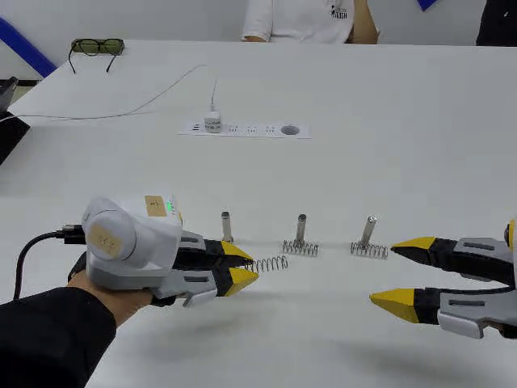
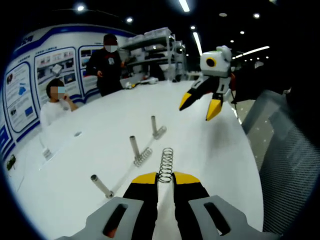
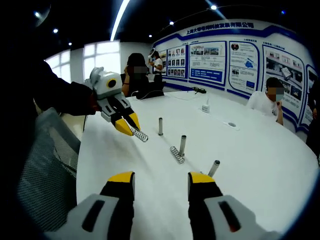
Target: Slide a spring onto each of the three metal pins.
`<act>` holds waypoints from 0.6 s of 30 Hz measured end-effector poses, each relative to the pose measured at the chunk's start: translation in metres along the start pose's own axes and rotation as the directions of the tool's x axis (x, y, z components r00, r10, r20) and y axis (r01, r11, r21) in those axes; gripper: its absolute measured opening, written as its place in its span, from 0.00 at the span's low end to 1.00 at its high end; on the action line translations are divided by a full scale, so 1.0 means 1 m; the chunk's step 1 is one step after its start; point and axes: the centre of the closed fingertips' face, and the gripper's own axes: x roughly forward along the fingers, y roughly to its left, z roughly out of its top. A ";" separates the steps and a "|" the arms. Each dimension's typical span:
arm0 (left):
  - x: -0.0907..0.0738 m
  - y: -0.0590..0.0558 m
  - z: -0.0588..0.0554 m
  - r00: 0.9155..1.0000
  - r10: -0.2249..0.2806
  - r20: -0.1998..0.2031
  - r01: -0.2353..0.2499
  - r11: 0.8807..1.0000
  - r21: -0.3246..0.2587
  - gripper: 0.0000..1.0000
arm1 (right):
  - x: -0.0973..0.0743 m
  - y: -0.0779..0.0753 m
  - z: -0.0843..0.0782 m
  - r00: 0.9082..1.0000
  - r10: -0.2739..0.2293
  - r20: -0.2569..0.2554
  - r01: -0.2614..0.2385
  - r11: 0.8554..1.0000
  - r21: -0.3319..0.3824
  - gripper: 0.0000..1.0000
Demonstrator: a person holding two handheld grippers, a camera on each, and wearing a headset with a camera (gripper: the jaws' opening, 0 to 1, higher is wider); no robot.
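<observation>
Left tongs: you're pinching one end of a spring, beside the leftmost pin.
Right tongs: spread wide, upper tip just beside the loose spring lying at the rightmost pin on the bench.

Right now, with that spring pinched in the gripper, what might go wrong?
The left gripper pinches the spring by one end only, so it could slip or flick away. The nearest pin is thin and upright; a misaimed push might tip it. The open right gripper hangs close to the farthest pin and could knock it.
</observation>
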 end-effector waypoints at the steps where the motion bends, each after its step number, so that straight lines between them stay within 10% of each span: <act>1: -0.001 -0.003 0.003 1.000 -0.004 0.006 0.004 1.000 0.006 0.10 | 0.003 0.003 0.003 1.000 0.015 0.005 -0.015 1.000 -0.005 0.41; 18: -0.009 -0.037 0.034 0.996 -0.061 0.072 0.056 0.996 0.068 0.10 | 0.030 0.051 0.037 0.972 0.229 0.055 -0.229 0.973 -0.019 0.28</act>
